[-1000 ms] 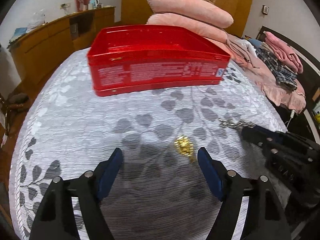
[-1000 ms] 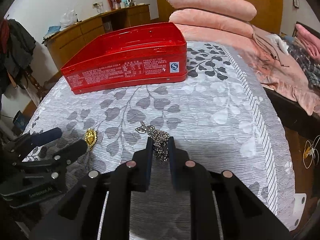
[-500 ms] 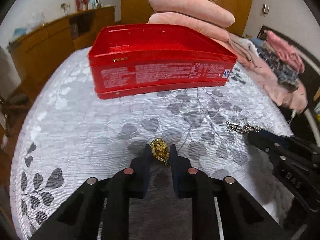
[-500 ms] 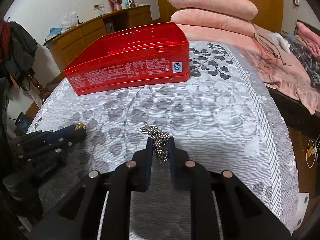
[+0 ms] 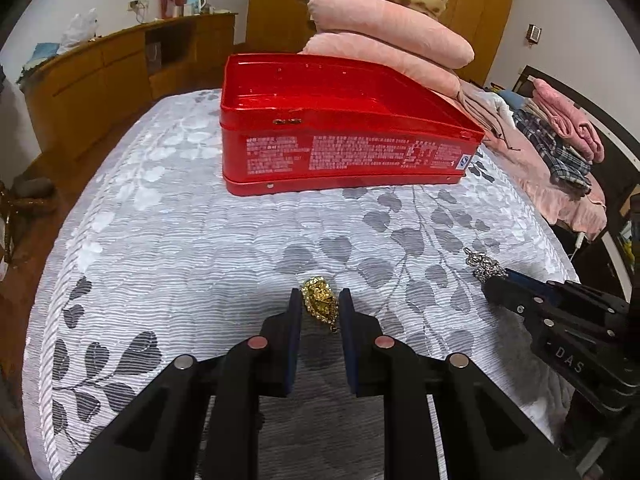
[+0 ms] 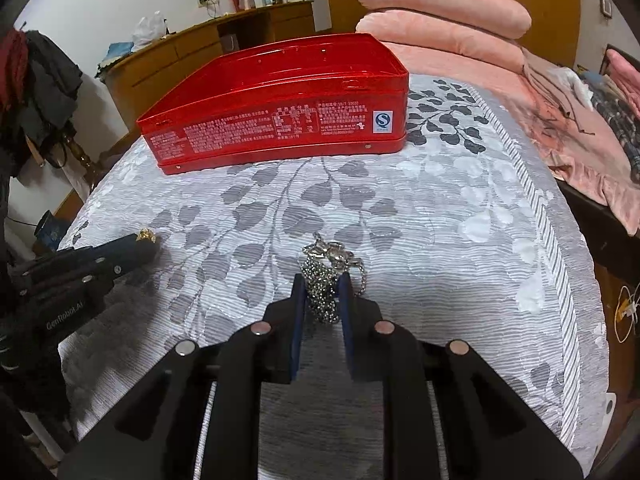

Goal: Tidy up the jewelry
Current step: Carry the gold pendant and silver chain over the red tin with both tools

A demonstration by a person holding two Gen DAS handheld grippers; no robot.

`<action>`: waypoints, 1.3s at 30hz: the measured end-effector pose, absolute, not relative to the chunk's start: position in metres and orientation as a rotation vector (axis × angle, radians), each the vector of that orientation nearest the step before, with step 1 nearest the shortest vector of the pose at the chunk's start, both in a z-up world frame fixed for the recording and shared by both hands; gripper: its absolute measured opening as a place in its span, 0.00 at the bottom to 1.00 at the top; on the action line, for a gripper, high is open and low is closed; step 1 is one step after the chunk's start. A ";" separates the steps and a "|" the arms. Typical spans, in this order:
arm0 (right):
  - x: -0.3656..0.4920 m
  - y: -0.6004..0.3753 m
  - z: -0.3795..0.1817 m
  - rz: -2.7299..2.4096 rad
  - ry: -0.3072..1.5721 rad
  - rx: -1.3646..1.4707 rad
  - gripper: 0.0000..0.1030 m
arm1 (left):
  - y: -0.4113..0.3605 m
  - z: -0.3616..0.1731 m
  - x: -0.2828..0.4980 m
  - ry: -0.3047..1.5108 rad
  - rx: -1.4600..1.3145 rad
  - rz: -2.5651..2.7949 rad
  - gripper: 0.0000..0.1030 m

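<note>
My left gripper (image 5: 320,300) is shut on a gold brooch (image 5: 319,303) and holds it just above the grey leaf-patterned bedspread (image 5: 160,240). My right gripper (image 6: 322,286) is shut on a bunched silver chain necklace (image 6: 324,280), also low over the bedspread. An open red tin box (image 5: 340,128) stands farther back on the bed; it also shows in the right wrist view (image 6: 276,108). The right gripper with the silver chain shows at the right of the left wrist view (image 5: 496,280). The left gripper shows at the left of the right wrist view (image 6: 148,242).
Stacked pink pillows (image 5: 392,40) lie behind the box. Pink and plaid clothes (image 5: 560,148) are piled at the right of the bed. A wooden sideboard (image 5: 120,68) stands along the left wall. The bed's right edge (image 6: 560,280) drops off near my right gripper.
My left gripper has closed on the gold brooch and lifted it slightly, moving nearer the red box. My right gripper has stayed shut on the silver chain and moved forward a little.
</note>
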State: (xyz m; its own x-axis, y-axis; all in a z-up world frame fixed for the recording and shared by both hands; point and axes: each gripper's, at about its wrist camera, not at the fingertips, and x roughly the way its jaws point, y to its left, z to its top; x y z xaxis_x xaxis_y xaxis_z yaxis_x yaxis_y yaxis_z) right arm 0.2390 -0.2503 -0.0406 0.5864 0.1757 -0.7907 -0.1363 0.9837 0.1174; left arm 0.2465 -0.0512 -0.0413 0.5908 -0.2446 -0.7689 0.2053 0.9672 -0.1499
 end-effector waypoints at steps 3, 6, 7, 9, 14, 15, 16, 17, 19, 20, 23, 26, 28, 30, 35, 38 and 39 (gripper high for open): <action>0.239 -0.249 -0.041 0.184 0.929 0.043 0.19 | -0.055 -0.041 0.247 0.902 -0.043 -0.263 0.18; 0.239 -0.249 -0.041 0.177 0.929 0.035 0.14 | -0.057 -0.042 0.247 0.901 -0.038 -0.264 0.18; 0.238 -0.249 -0.041 0.177 0.928 0.036 0.13 | -0.057 -0.041 0.247 0.900 -0.039 -0.264 0.18; 0.237 -0.249 -0.040 0.180 0.924 0.038 0.13 | -0.057 -0.040 0.246 0.898 -0.043 -0.266 0.18; 0.231 -0.246 -0.032 0.186 0.898 0.028 0.12 | -0.057 -0.033 0.243 0.877 -0.042 -0.273 0.18; 0.230 -0.246 -0.029 0.187 0.892 0.027 0.12 | -0.056 -0.031 0.242 0.872 -0.042 -0.275 0.18; 0.229 -0.245 -0.026 0.188 0.884 0.024 0.12 | -0.056 -0.029 0.241 0.869 -0.042 -0.276 0.18; 0.228 -0.245 -0.024 0.189 0.880 0.023 0.12 | -0.056 -0.027 0.241 0.865 -0.043 -0.276 0.18; 0.227 -0.244 -0.018 0.191 0.865 0.020 0.12 | -0.055 -0.022 0.240 0.853 -0.046 -0.278 0.18; 0.226 -0.244 -0.015 0.191 0.860 0.019 0.12 | -0.055 -0.020 0.239 0.849 -0.047 -0.278 0.18; 0.226 -0.243 -0.007 0.192 0.843 0.014 0.12 | -0.054 -0.013 0.240 0.830 -0.048 -0.278 0.18; 0.227 -0.241 0.001 0.193 0.825 0.005 0.12 | -0.052 -0.004 0.241 0.809 -0.049 -0.274 0.18; 0.228 -0.240 0.007 0.195 0.812 0.002 0.12 | -0.050 0.000 0.243 0.798 -0.049 -0.269 0.18; 0.229 -0.238 0.012 0.197 0.800 -0.001 0.12 | -0.050 0.004 0.245 0.788 -0.049 -0.264 0.18; 0.235 -0.232 0.026 0.204 0.774 -0.012 0.12 | -0.050 0.013 0.250 0.768 -0.053 -0.256 0.18; 0.238 -0.229 0.031 0.210 0.766 -0.016 0.12 | -0.049 0.019 0.254 0.755 -0.059 -0.250 0.18; 0.240 -0.227 0.032 0.213 0.763 -0.019 0.12 | -0.048 0.020 0.255 0.751 -0.058 -0.248 0.18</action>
State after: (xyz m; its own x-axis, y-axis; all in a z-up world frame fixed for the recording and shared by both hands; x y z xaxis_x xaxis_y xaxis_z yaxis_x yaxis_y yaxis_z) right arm 0.2396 -0.2274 0.0324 0.7022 0.1843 -0.6877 -0.1980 0.9784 0.0601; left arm 0.2549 -0.0484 0.0204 0.7034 -0.2433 -0.6679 0.2018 0.9693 -0.1406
